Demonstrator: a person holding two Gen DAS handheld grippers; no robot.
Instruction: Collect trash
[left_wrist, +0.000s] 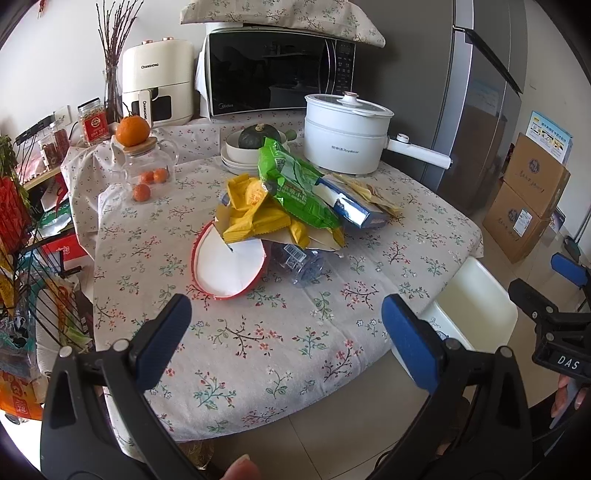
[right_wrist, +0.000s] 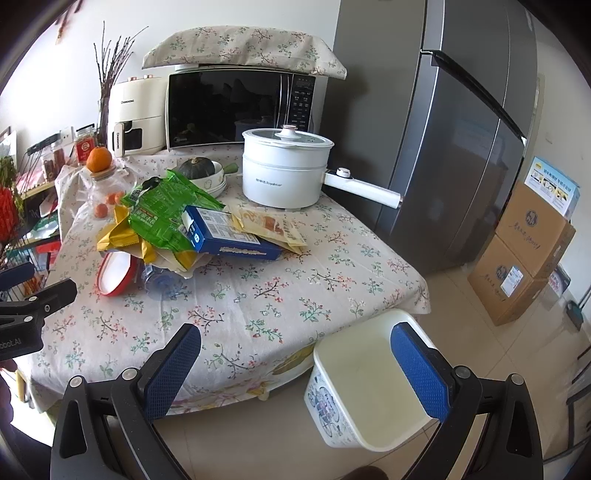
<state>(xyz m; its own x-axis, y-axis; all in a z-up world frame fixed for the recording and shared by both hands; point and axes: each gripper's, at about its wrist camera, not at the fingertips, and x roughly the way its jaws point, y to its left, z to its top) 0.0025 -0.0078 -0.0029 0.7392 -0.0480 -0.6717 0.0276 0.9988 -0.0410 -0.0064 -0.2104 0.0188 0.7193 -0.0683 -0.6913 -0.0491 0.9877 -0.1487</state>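
Observation:
A heap of trash lies on the flowered tablecloth (left_wrist: 258, 343): a green wrapper (left_wrist: 295, 184), yellow wrappers (left_wrist: 255, 218), a blue box (left_wrist: 354, 206), a red-rimmed paper bowl (left_wrist: 229, 266) and a crushed clear bottle (left_wrist: 303, 264). The heap also shows in the right wrist view, with the green wrapper (right_wrist: 166, 210) and blue box (right_wrist: 229, 236). A white bin (right_wrist: 369, 387) stands on the floor at the table's near right corner; it also shows in the left wrist view (left_wrist: 476, 306). My left gripper (left_wrist: 288, 332) is open and empty, short of the heap. My right gripper (right_wrist: 295, 362) is open and empty, above the table edge and bin.
A white electric pot (left_wrist: 347, 136), a bowl with a squash (left_wrist: 258, 142), a glass jar with oranges (left_wrist: 147, 166), a microwave (left_wrist: 277, 74) and an air fryer (left_wrist: 159, 85) stand behind the heap. A fridge (right_wrist: 461, 129) and cardboard boxes (right_wrist: 524, 258) are to the right. A wire rack (left_wrist: 29, 258) stands left.

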